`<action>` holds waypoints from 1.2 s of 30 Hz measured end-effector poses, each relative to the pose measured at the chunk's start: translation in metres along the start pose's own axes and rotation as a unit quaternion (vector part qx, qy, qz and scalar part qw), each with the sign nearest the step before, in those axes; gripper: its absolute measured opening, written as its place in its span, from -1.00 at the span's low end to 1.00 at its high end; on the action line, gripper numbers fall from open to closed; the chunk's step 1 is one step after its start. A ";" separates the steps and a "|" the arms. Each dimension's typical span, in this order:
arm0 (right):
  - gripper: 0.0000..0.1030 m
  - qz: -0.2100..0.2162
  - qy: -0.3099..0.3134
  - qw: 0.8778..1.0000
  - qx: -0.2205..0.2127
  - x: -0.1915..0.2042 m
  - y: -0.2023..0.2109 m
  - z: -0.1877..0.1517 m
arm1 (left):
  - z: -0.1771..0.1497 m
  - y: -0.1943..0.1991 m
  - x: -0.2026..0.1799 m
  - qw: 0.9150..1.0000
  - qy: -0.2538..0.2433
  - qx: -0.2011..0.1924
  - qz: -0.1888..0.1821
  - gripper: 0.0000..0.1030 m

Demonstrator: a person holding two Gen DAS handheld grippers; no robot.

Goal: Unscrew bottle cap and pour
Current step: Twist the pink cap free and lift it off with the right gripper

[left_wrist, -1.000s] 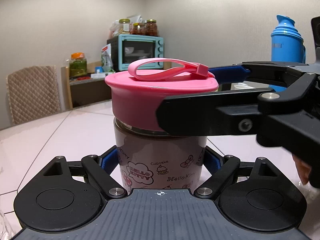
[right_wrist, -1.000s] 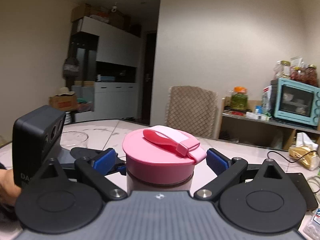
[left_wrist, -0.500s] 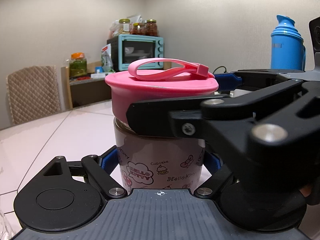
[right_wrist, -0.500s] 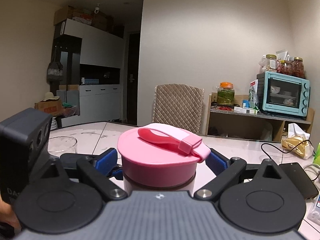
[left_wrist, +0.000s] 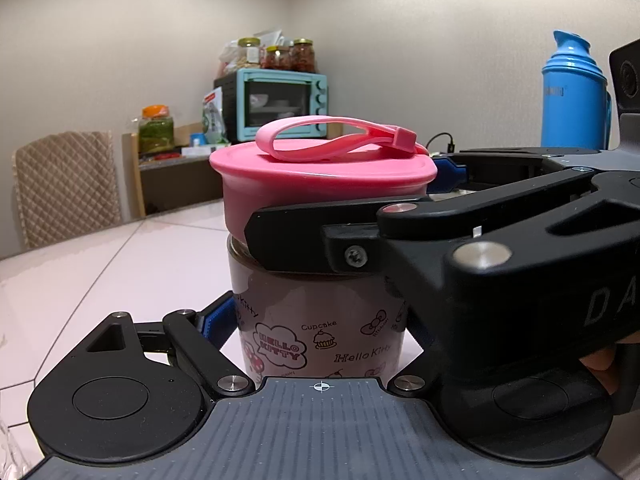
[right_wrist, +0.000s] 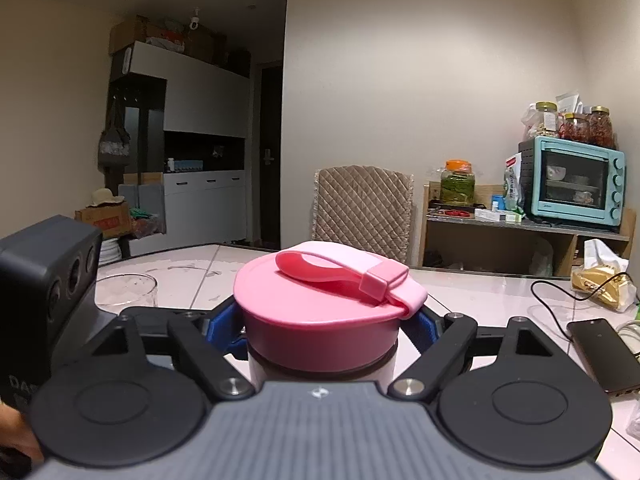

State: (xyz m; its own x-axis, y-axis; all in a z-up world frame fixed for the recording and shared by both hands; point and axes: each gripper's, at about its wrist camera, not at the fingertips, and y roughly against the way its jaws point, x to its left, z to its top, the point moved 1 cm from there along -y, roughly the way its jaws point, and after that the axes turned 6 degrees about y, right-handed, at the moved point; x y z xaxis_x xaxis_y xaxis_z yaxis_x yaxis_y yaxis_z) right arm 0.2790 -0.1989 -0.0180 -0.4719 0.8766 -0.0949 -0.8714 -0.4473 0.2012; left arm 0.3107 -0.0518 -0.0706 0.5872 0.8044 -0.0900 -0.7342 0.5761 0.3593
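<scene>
A squat Hello Kitty bottle (left_wrist: 320, 320) with dark liquid stands on the pale table, topped by a wide pink cap (left_wrist: 324, 184) with a pink strap. My left gripper (left_wrist: 316, 334) is shut on the bottle's body, blue pads against its sides. My right gripper (right_wrist: 324, 326) comes in from the right of the left wrist view. It is shut on the pink cap (right_wrist: 320, 308), with its blue pads (right_wrist: 222, 326) pressing the cap's rim on both sides. The bottle's base is hidden behind the left gripper's body.
An empty glass (right_wrist: 126, 290) stands on the table to the left beyond the bottle. A phone (right_wrist: 604, 352) with a cable and a snack bag (right_wrist: 600, 284) lie at the right. A blue thermos (left_wrist: 572, 92) stands far right. A chair (right_wrist: 362, 208) and shelf with a teal oven (right_wrist: 572, 184) are behind.
The right gripper's jaws have closed from wide open onto the pink cap, and it has rolled slightly. The left gripper and the bottle have stayed put.
</scene>
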 end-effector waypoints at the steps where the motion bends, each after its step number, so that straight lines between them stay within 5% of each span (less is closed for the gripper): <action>1: 0.65 0.005 -0.003 1.000 -0.001 -0.002 0.000 -0.001 | 0.000 0.000 0.000 1.000 0.000 0.000 0.000 0.75; 36: 0.65 0.002 -0.002 0.999 -0.033 -0.006 0.013 0.018 | -0.001 0.001 -0.009 1.000 0.000 -0.004 0.010 0.75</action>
State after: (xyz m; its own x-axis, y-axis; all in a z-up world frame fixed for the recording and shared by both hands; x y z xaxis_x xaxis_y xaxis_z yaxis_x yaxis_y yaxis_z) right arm 0.2730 -0.2062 0.0026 -0.4758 0.8749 -0.0906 -0.8761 -0.4624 0.1361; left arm 0.3045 -0.0579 -0.0699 0.5718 0.8162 -0.0821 -0.7487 0.5602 0.3545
